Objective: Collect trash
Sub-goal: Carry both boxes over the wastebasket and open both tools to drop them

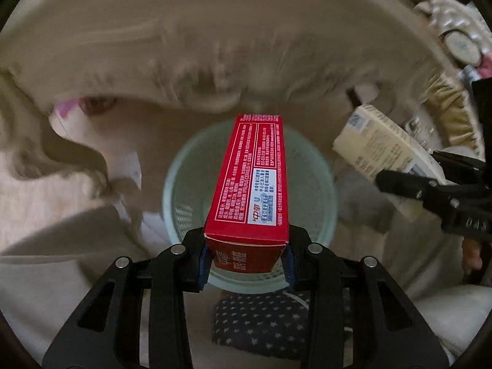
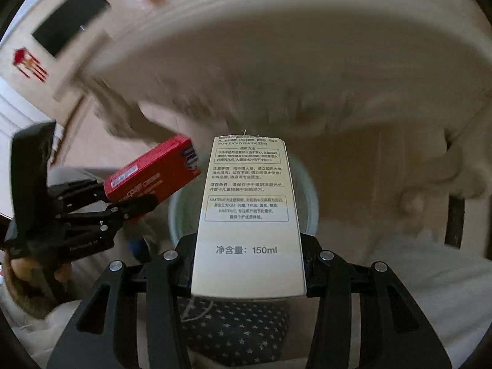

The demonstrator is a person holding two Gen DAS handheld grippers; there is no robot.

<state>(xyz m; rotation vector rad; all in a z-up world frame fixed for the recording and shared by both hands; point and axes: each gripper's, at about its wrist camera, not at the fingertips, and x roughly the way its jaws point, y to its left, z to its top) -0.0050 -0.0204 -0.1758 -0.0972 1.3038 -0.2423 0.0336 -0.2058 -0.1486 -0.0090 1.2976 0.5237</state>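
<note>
Two boxes hang over the same bin, one in each gripper. Farthest left in the left wrist view, a rumpled beige blanket (image 1: 77,166) spills off the bed edge onto the floor, blurred. Next comes the left gripper (image 1: 246,258), pointing steeply down, its blue-padded fingers (image 1: 203,264) pressed against the sides of a red toothpaste box (image 1: 249,178). That box stands out lengthwise along the fingers, its far end over the mouth of a pale green wastebasket (image 1: 175,181), whose mesh wall shows on either side. Below the basket, a dark star-patterned slipper (image 1: 261,329) sits on the floor. To the right, the right gripper (image 1: 409,175) reaches in from the edge, clamped on a cream carton (image 1: 378,144) that tilts toward the basket from just beside its rim. A fringed cushion (image 1: 452,107) lies blurred beyond it.

From the right wrist view, the left gripper (image 2: 123,203) appears at the left, a hand (image 2: 33,273) partly visible under it, the red toothpaste box (image 2: 153,175) angled up and toward the centre. The cream carton (image 2: 252,215), printed with "150ml", fills the middle, squeezed between the right gripper (image 2: 249,273) fingers, with the wastebasket (image 2: 181,212) rim showing behind it on both sides. The slipper (image 2: 233,329) lies beneath. Pale bedding (image 2: 430,276) fills the right.
</note>
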